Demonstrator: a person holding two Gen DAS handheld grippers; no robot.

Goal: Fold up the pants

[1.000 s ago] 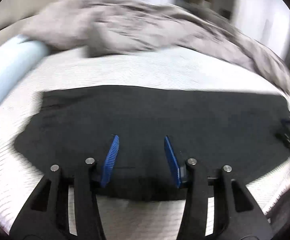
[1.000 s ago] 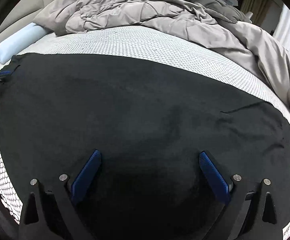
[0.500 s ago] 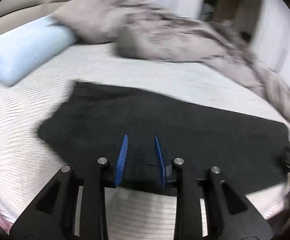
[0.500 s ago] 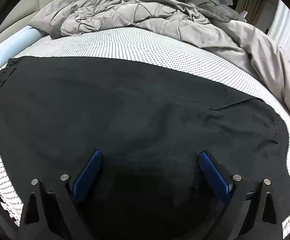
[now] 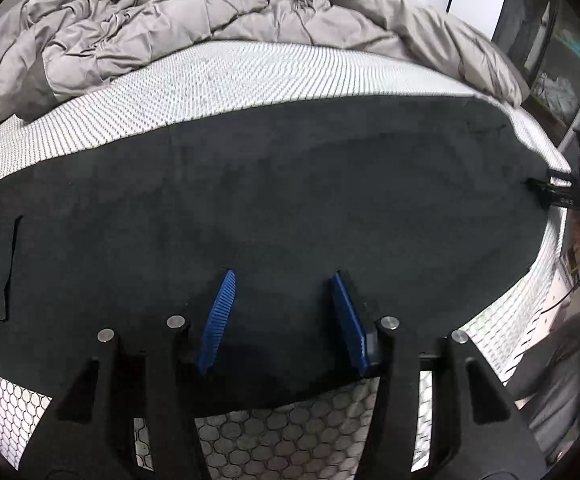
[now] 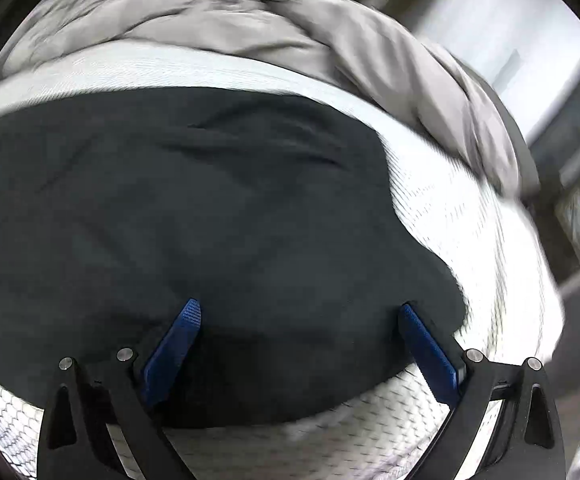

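The black pants lie spread flat across the white patterned mattress. My left gripper is open and empty, low over the near edge of the pants. My right gripper is wide open and empty, over the right end of the pants, close to the near edge. The right gripper also shows in the left wrist view, at the far right end of the pants. The right wrist view is blurred.
A crumpled grey duvet is heaped along the far side of the bed and runs down its right side. The mattress edge drops off at the right, with the floor and furniture beyond.
My left gripper has opened wider and swung right and closer over the pants; the blue pillow has left its view. My right gripper has shifted right toward the end of the pants.
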